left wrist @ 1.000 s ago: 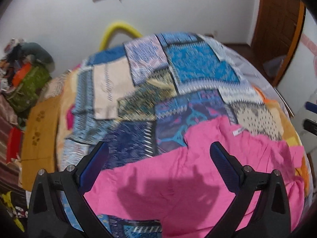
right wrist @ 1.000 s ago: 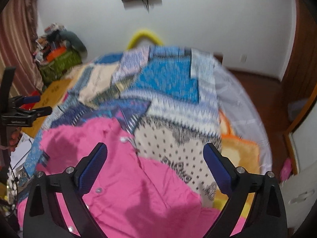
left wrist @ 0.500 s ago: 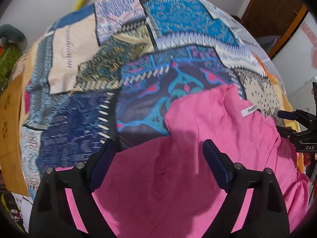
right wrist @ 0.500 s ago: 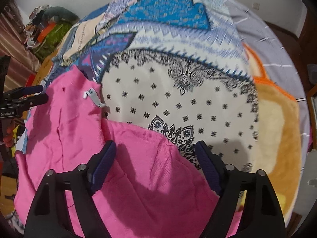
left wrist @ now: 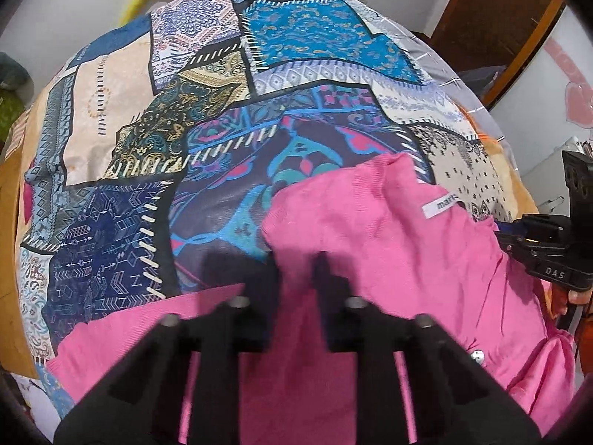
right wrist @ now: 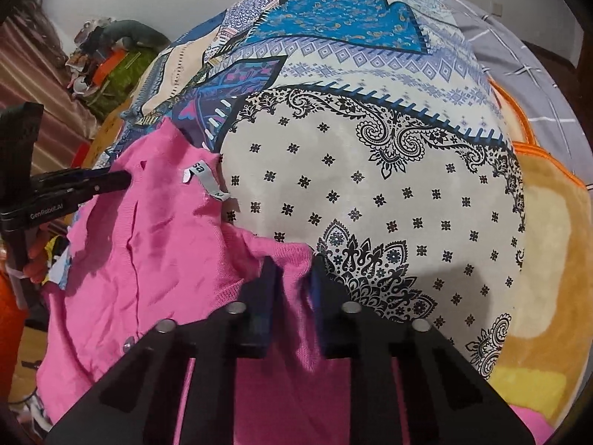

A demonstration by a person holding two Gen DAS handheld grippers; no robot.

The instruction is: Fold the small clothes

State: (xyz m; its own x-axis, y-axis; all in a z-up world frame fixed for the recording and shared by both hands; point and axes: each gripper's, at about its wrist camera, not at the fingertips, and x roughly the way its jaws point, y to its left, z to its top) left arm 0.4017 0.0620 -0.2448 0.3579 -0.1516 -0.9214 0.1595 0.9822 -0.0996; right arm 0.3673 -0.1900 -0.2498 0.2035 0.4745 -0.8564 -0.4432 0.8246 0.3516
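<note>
Both tools are being pointed steeply down at one pink top [left wrist: 389, 244] lying on the bed's patchwork cover [left wrist: 155, 155]. The left tool [left wrist: 296, 270] has just been closing and is being clamped on a pinch of the pink cloth beside the top's far edge. The right tool [right wrist: 292, 278] has likewise been closing and is being pressed on the cloth at the edge nearest the white dotted patch [right wrist: 389, 200]. Beyond the top, the cover is lying open. One white label [right wrist: 207, 181] is showing at the collar.
</note>
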